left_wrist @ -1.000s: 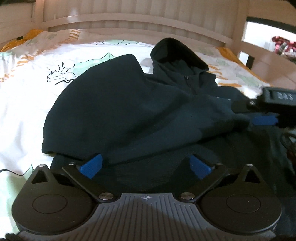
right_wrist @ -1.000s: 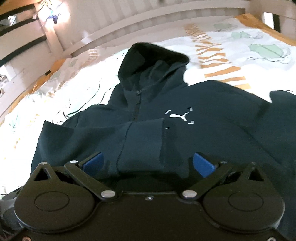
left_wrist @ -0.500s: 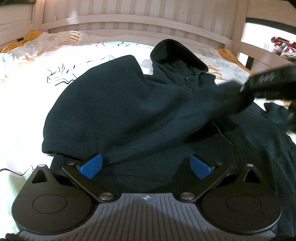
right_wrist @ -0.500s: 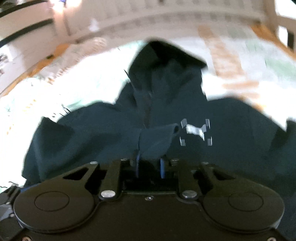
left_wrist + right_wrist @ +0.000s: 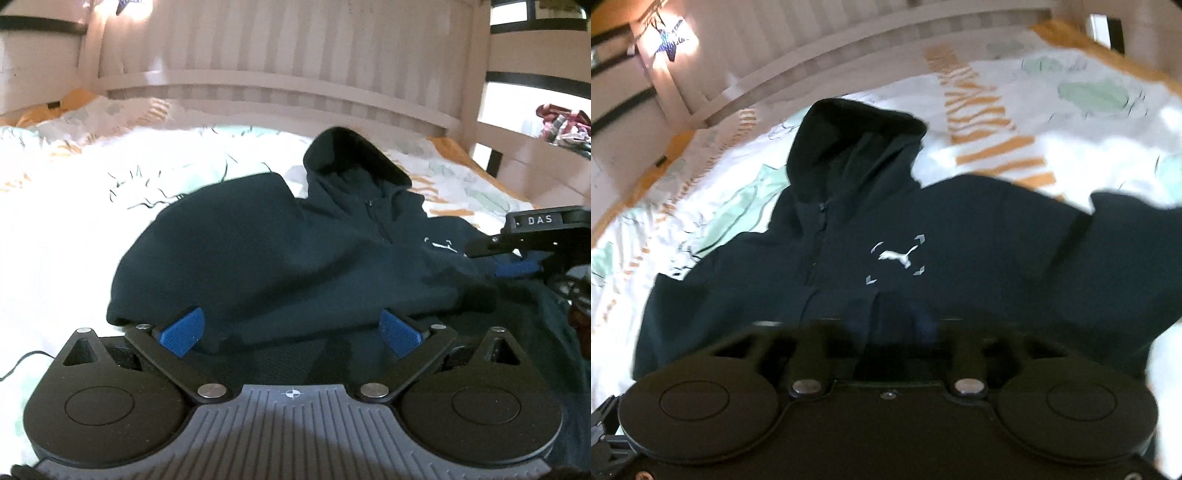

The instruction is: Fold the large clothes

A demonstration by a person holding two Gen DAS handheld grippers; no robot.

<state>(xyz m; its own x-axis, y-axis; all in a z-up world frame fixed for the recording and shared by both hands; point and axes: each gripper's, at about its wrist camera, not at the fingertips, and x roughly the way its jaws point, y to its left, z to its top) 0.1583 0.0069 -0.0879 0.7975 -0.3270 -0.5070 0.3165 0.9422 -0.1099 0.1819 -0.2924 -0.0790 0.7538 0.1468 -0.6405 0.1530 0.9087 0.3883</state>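
A dark navy zip hoodie [image 5: 280,258] lies face up on the bed, hood towards the headboard, with a white logo [image 5: 897,256] on its chest. Its left sleeve is folded across the front. My left gripper [image 5: 290,332] is open, its blue pads [image 5: 181,330] spread over the hoodie's lower part, holding nothing. My right gripper [image 5: 890,325] is shut on the sleeve cuff [image 5: 886,314] over the chest, just below the logo. The right gripper also shows at the right edge of the left wrist view [image 5: 517,266].
The patterned white, green and orange bedsheet [image 5: 74,221] surrounds the hoodie. A slatted wooden headboard [image 5: 280,70] stands behind. A thin black cable [image 5: 22,363] lies at the left. Coloured clothes [image 5: 561,122] sit beyond the bed frame at the right.
My right gripper closed on the sleeve cuff, lifted it and has carried it across the chest. My left gripper stayed open and rose slightly.
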